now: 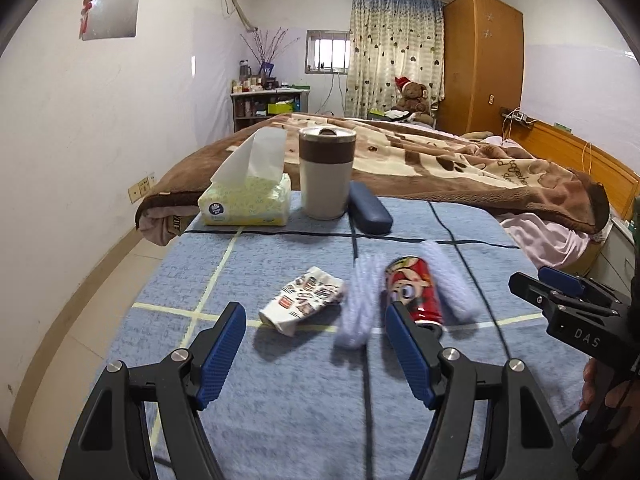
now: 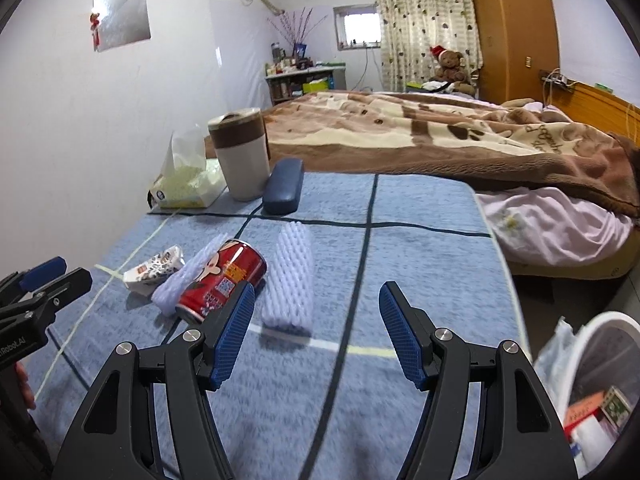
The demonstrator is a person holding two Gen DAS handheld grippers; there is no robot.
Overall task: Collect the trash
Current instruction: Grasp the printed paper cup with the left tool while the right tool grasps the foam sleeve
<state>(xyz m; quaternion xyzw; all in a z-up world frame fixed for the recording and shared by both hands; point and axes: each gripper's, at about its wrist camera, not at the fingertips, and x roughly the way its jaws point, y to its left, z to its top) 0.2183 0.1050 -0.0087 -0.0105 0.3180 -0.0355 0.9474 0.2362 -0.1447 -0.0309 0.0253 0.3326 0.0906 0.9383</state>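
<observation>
Nearest the lens in the left wrist view, the left gripper (image 1: pixel 312 320) stands with its blue-padded jaws parted and nothing between them, above a blue cloth-covered table (image 1: pixel 280 400). In the right wrist view the right gripper (image 2: pixel 316 300) likewise stands with jaws apart and empty over the same cloth.

The trash lies in a row across the middle of the table. From left to right in the left wrist view: a crumpled printed wrapper (image 1: pixel 302 300); a white foam net sleeve (image 1: pixel 360 300); a red drink can (image 1: pixel 414 290) lying on its side, touching that sleeve; and a second foam net sleeve (image 1: pixel 450 282) just beside the can. The left gripper's right-hand finger overlaps the can in the picture; whether it touches cannot be told. In the right wrist view the can (image 2: pixel 222 282) appears just beyond the right gripper's left-hand finger, with the second sleeve (image 2: pixel 290 284) between the two fingers' lines, farther off.

At the table's far edge stand a tissue box (image 1: pixel 246 204), a lidded tumbler (image 1: pixel 326 172) and a dark blue case (image 1: pixel 370 208), the case touching the tumbler's base. A bed with a brown blanket (image 1: pixel 440 164) lies behind. A white bin (image 2: pixel 592 384) holding some packaging shows at the lower right of the right wrist view, off the table's edge.
</observation>
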